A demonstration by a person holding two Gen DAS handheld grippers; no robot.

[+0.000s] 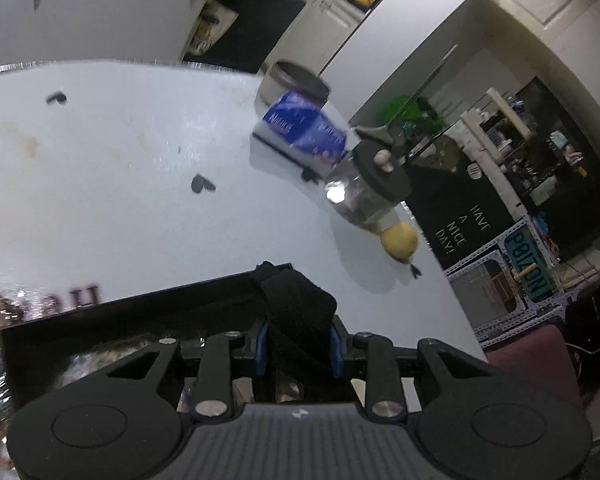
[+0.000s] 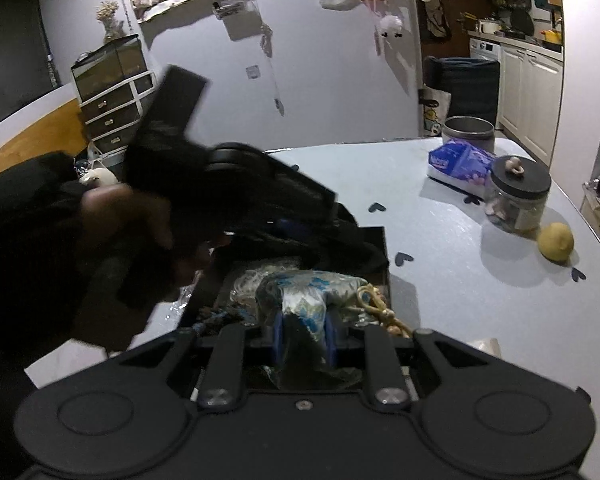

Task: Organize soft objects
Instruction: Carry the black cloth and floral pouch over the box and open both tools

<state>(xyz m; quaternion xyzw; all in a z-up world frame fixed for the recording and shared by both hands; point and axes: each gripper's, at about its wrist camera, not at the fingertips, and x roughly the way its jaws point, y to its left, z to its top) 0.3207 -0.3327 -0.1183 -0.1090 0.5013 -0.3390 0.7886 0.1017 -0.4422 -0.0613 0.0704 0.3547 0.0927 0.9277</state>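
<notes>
Left gripper (image 1: 300, 344) clamped on black fabric strip (image 1: 300, 312), which drapes between blue pads over black box's (image 1: 120, 312) near edge. Right gripper (image 2: 303, 340) closed tight on pale blue-patterned cloth (image 2: 308, 292), box just ahead beneath it. Beaded cord (image 2: 380, 312) beside right finger, possibly attached to cloth. Jar (image 2: 518, 196), lemon (image 2: 556, 246), tissue pack (image 2: 460, 164) well ahead-right on table (image 2: 460, 300).

A dim room with pale walls (image 2: 332, 92). Ahead of the tongs, beyond a light table (image 2: 480, 312), a doorway opens to a kitchen with white cabinets (image 2: 528, 80). To the left stands a small chest of drawers (image 2: 112, 116) on a wooden floor (image 2: 32, 140).
</notes>
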